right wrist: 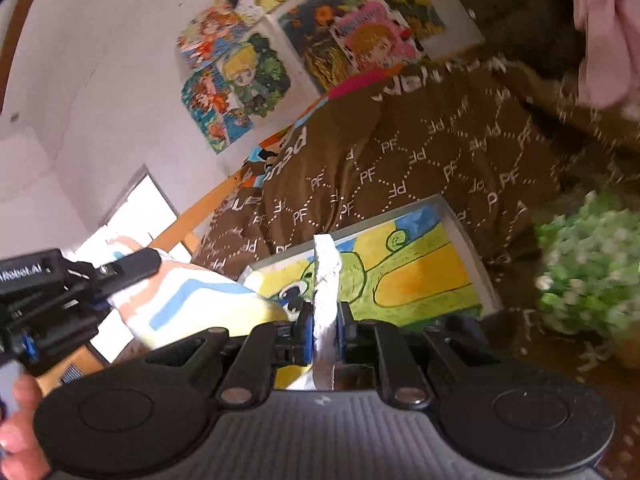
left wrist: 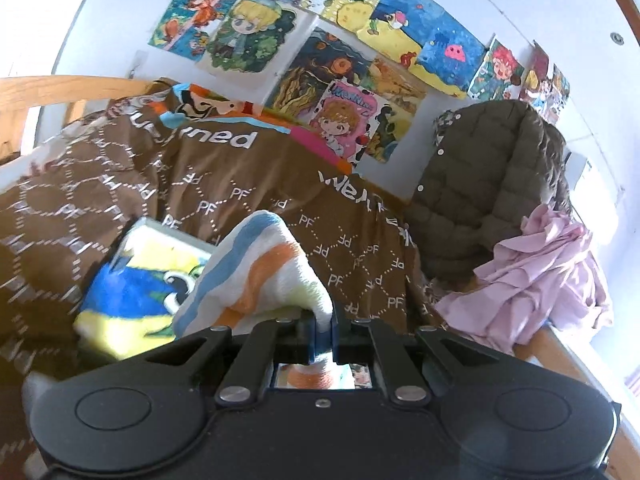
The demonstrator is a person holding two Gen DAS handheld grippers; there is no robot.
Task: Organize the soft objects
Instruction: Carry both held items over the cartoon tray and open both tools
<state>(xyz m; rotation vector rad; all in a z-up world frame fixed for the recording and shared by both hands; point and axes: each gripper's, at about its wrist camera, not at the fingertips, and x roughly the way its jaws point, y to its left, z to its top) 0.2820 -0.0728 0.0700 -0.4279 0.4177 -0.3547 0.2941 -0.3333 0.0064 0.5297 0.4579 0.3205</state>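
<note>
I've got the striped towel [left wrist: 256,264] pinched at two points, and that's the whole idea: my left tongs [left wrist: 323,332] are clenched on one bunched corner, white terry squeezed between the blue pads, so the blue and orange stripes rise up and away from the jaws in front of me. My right tongs [right wrist: 325,328] are clamped on another edge of the same towel [right wrist: 326,280], a thin white strip standing upright between the pads. From the right-hand view I can see the left tongs [right wrist: 84,276] off to the side with the cloth [right wrist: 188,300] slung between the two, off the bed, which I judge is how I want it for spreading or folding: two grips well apart keep a floppy thing from collapsing. Under it lies a painted canvas [right wrist: 400,276], green and yellow with a cartoon eye, flat on the brown quilt [left wrist: 200,184]; I'd rather not drag the towel across it. Over on the far end a dark padded jacket [left wrist: 480,184] is propped up with a pink garment [left wrist: 536,276] heaped against it, still waiting, and a green fuzzy bundle [right wrist: 588,264] sits beside the canvas, too blurred to name
</note>
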